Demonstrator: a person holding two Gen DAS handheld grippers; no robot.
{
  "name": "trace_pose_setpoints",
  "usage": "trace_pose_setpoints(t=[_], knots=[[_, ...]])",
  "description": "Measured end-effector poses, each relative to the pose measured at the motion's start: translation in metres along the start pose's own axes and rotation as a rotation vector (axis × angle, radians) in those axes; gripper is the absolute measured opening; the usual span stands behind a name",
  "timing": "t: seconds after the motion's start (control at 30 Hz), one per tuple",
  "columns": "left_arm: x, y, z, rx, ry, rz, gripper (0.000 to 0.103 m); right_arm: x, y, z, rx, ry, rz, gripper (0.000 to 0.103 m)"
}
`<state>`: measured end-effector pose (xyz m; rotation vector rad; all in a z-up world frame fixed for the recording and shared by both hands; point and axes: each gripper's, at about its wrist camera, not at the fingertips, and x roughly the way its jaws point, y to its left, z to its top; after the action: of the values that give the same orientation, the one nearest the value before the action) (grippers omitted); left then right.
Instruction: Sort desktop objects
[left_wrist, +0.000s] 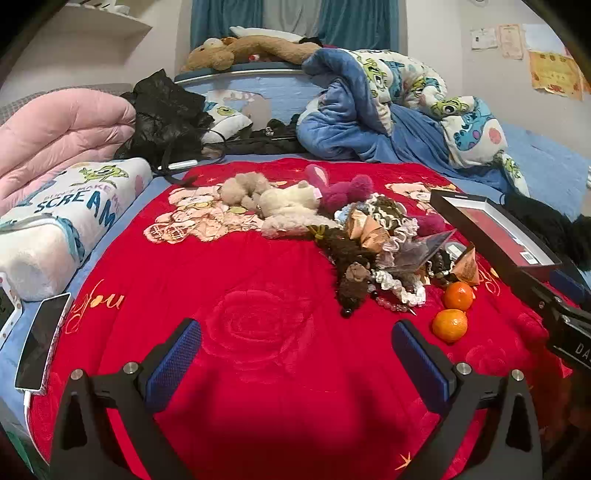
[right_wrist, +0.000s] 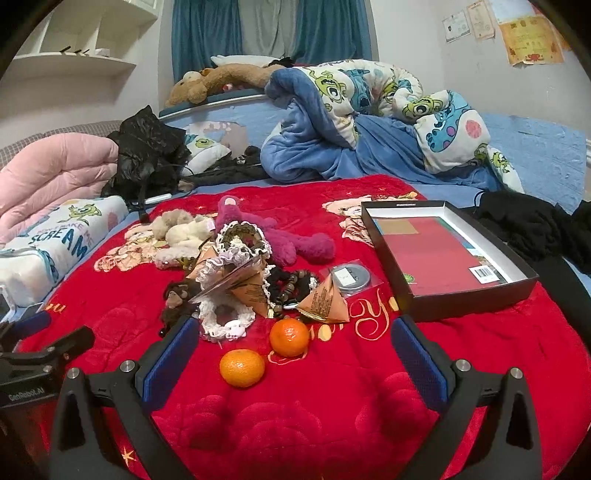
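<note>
A heap of small things lies on a red blanket (left_wrist: 258, 295): beige plush toys (left_wrist: 284, 203), a pink plush (right_wrist: 295, 240), lace scrunchies (right_wrist: 225, 321), a brown monkey toy (left_wrist: 354, 280), orange pyramid packets (right_wrist: 325, 302) and a round tin (right_wrist: 349, 277). Two tangerines (right_wrist: 242, 367) (right_wrist: 289, 336) rest in front of the heap, between my right gripper's fingers in its view. An open black box (right_wrist: 443, 254) sits to the right. My left gripper (left_wrist: 295, 350) stands open over bare blanket, left of the tangerines (left_wrist: 450, 325). My right gripper (right_wrist: 295, 350) is open too, with nothing held.
A white pillow (left_wrist: 62, 221) and a pink quilt (left_wrist: 62, 133) lie at the left, with phones (left_wrist: 40, 343) at the bed's edge. A blue cartoon quilt (right_wrist: 369, 122), black clothing (right_wrist: 528, 225) and a black bag (right_wrist: 147, 147) lie behind.
</note>
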<state>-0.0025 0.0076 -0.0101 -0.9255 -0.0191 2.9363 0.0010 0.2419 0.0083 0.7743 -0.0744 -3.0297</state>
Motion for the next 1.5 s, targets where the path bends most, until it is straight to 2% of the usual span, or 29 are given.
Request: trace_pose_setpoints(t=[0.2,0.4,0.53,1.0,1.07,1.17,1.4,1.5], knots=[[0.001,0.001,0.001,-0.004,0.009,-0.018,0.103,-0.001,0.0,0.0,-0.005,0.0,0.016,0.103],[0.002,0.002,0.0,-0.007,0.016,-0.001,0.103,-0.001,-0.005,0.0,0.01,0.0,0.027,0.103],[0.002,0.001,0.001,-0.006,0.015,-0.023,0.103,-0.003,-0.009,0.0,0.025,-0.01,0.036,0.103],[0.01,-0.015,0.002,0.043,0.02,-0.041,0.103,-0.001,-0.01,0.0,0.039,0.001,0.101,0.103],[0.015,-0.017,0.002,0.04,0.034,-0.046,0.103,0.001,-0.012,-0.001,0.064,0.012,0.133,0.103],[0.021,-0.019,0.002,0.039,0.047,-0.048,0.103,0.005,-0.011,-0.002,0.069,0.025,0.111,0.103],[0.04,-0.018,0.01,0.022,0.066,-0.068,0.103,0.02,-0.013,-0.003,0.105,0.057,0.128,0.103],[0.057,-0.02,0.016,0.014,0.092,-0.054,0.103,0.03,-0.01,-0.003,0.107,0.071,0.144,0.103]])
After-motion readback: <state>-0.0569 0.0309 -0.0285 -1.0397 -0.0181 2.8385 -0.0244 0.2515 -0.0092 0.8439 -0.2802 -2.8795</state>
